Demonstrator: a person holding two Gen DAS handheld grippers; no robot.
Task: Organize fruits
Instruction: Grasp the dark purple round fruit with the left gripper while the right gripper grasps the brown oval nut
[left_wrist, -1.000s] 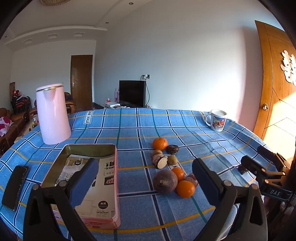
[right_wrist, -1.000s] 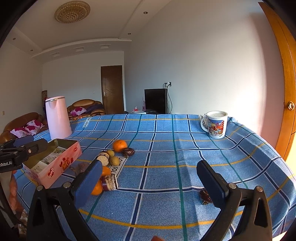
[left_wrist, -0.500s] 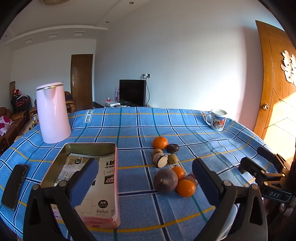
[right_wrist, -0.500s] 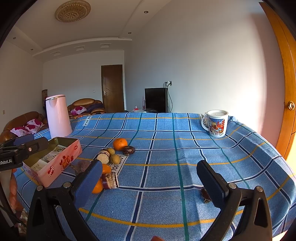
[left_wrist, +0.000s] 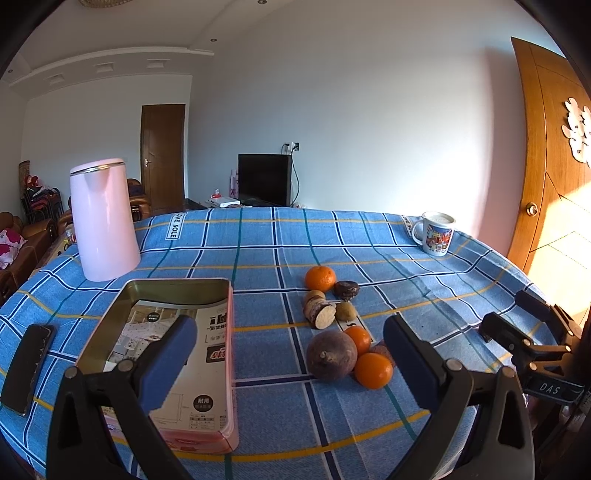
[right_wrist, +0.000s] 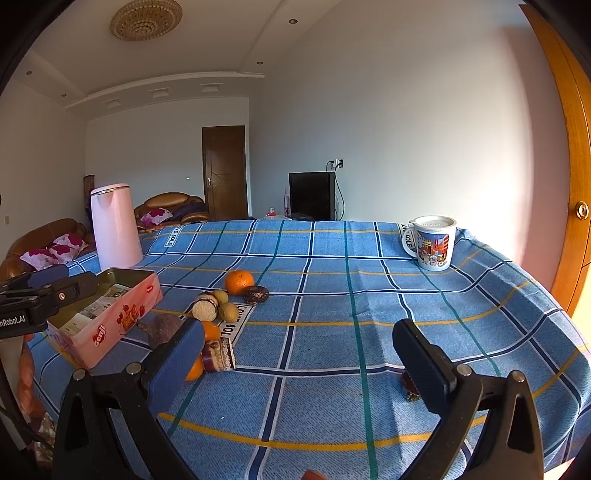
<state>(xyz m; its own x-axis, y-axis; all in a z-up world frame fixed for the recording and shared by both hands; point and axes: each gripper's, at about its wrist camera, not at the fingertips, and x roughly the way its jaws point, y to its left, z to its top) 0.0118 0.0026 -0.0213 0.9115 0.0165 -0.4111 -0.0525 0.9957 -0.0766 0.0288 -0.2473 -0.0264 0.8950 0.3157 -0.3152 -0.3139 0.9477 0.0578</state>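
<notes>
Several fruits lie in a cluster on the blue checked tablecloth: a far orange (left_wrist: 320, 278), a dark round fruit (left_wrist: 331, 354), a near orange (left_wrist: 373, 370), a cut pale piece (left_wrist: 320, 313). The far orange also shows in the right wrist view (right_wrist: 239, 281). An open pink tin box (left_wrist: 177, 354) lies left of the cluster and also shows in the right wrist view (right_wrist: 110, 314). My left gripper (left_wrist: 290, 354) is open and empty, above the table's near edge. My right gripper (right_wrist: 299, 356) is open and empty. A small dark item (right_wrist: 409, 387) lies by its right finger.
A pink kettle (left_wrist: 103, 221) stands at the back left. A printed mug (left_wrist: 436, 232) stands at the back right. A black phone (left_wrist: 27, 363) lies at the left edge. A wooden door (left_wrist: 554, 166) is on the right.
Both views shift only slightly; the left view has edged a little closer to the table. The fruits and the box have not moved.
</notes>
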